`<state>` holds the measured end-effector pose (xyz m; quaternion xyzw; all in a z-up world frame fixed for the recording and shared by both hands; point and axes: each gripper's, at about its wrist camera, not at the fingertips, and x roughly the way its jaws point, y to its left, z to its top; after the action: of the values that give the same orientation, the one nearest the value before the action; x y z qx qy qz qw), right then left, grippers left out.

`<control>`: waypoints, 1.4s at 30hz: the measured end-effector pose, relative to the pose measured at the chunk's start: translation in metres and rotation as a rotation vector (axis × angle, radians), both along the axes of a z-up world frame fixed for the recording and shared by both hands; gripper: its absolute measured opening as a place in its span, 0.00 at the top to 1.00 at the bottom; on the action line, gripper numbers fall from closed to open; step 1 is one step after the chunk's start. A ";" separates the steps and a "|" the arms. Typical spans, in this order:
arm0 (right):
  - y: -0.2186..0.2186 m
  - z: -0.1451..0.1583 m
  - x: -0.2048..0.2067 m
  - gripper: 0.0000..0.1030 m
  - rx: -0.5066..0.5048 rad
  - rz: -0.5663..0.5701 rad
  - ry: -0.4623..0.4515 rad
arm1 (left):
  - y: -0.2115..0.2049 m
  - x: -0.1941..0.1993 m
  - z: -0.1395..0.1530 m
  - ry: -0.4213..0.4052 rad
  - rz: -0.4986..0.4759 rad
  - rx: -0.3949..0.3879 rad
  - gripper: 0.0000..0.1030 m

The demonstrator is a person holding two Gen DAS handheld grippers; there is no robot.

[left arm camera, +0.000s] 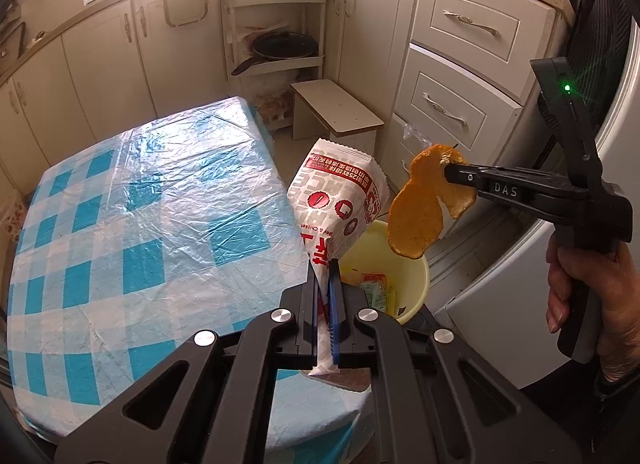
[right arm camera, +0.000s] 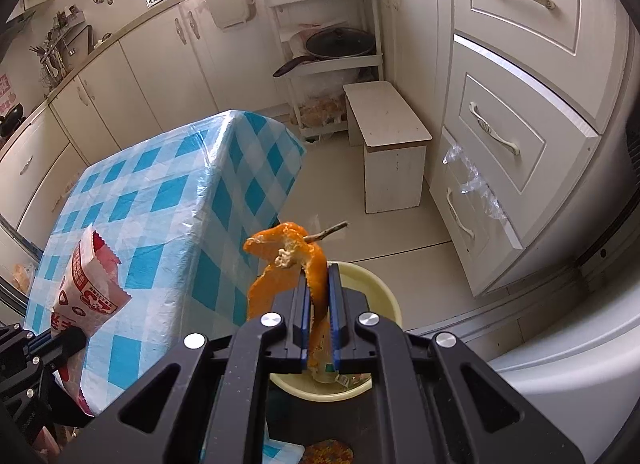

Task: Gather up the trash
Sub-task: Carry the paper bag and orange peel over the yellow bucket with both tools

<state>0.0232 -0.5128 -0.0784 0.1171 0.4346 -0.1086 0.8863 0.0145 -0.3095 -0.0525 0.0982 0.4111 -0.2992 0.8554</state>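
My left gripper (left arm camera: 325, 264) is shut on a red-and-white paper food bag (left arm camera: 340, 200), held upright at the table's right edge beside a pale yellow bin (left arm camera: 416, 276). The bag and left gripper also show in the right wrist view (right arm camera: 90, 284). My right gripper (right arm camera: 319, 270) is shut on an orange peel (right arm camera: 280, 260) with a small stem, held above the yellow bin (right arm camera: 384, 292). In the left wrist view the peel (left arm camera: 420, 212) hangs from the right gripper (left arm camera: 450, 168) over the bin. The bin holds some wrappers.
A table with a blue-checked plastic-covered cloth (left arm camera: 140, 216) lies to the left. A small white stool (right arm camera: 392, 144) stands on the tiled floor beyond. Cream cabinets and drawers (right arm camera: 512, 116) line the walls. A corner rack holds a pan (right arm camera: 340, 44). A white appliance (left arm camera: 500, 304) stands at right.
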 end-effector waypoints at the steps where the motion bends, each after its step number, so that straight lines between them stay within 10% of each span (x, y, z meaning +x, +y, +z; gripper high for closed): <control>1: -0.001 -0.001 0.001 0.91 0.002 -0.002 0.003 | -0.003 0.000 0.000 0.001 -0.003 0.000 0.96; 42: -0.021 -0.040 0.019 0.91 -0.046 -0.018 0.178 | -0.108 0.052 -0.088 0.277 0.036 0.006 0.95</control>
<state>0.0424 -0.5333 -0.1183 0.0903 0.5080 -0.1368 0.8456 0.0664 -0.4173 -0.1409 0.0510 0.5278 -0.2934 0.7955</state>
